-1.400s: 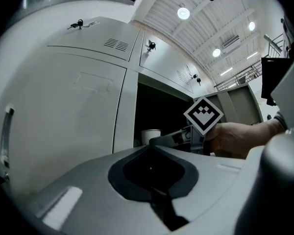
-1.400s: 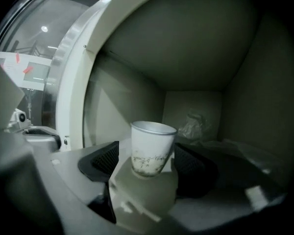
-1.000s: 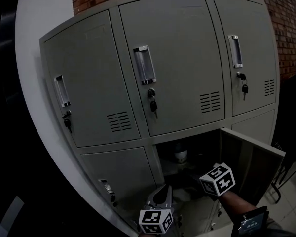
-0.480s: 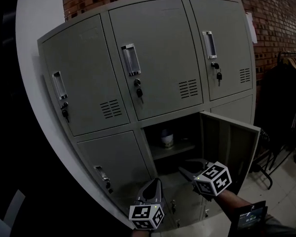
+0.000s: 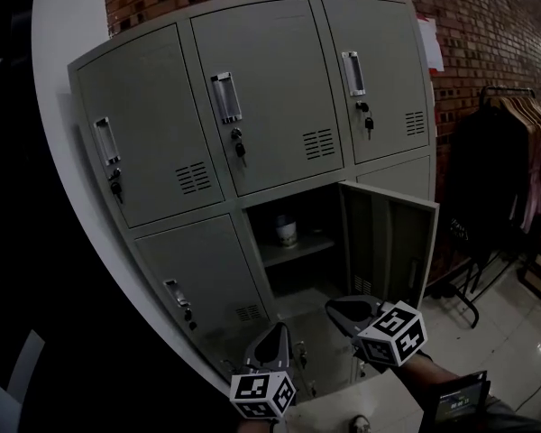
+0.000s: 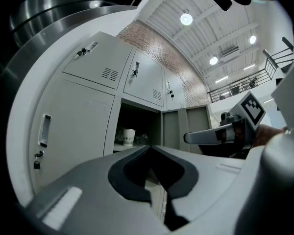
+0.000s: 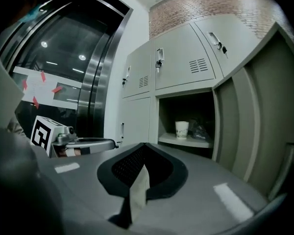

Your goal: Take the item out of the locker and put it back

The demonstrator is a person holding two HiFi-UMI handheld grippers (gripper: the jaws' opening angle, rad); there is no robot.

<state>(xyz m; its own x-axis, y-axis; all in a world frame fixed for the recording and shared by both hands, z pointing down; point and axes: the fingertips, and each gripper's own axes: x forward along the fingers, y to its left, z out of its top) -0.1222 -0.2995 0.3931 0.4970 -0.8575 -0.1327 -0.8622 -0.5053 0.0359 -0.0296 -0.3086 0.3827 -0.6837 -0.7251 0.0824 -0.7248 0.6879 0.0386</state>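
While both tongs hang low in front of the locker bank [image 5: 279,79], the task's item has not been grasped.

Head view. Doors counted: six, three upper and three lower. Five are closed. One, the lower middle door [image 5: 389,242], is swung out to the right, presumably to give access. One paper cup [image 5: 286,231] stands upright at the back of that open compartment, well apart from both tools. Left tongs [image 5: 276,330] and right tongs [image 5: 334,306] both sit below the opening and point up toward it. This looks like a ready posture ahead of a reach. Keys hang at four locks: three upper and one lower left.

Left gripper view. Left tongs [image 6: 152,147] are pressed together at the tips, with nothing between them. The cup [image 6: 129,136] shows beyond the tips, inside the compartment. Something dark and crumpled [image 6: 142,140] lies just beside it, and I cannot identify it. The right tongs [image 6: 187,138] cross at the right, and the jaws look closed.

Right gripper view. Right tongs [image 7: 144,144] have their tips together and are empty. The cup [image 7: 182,129] is upright, with one crinkled bag-like thing [image 7: 204,130] near it on the right. The left tongs [image 7: 112,143] are visible low at the left.

Judgement: either tool must spread its jaws before it can take the cup.
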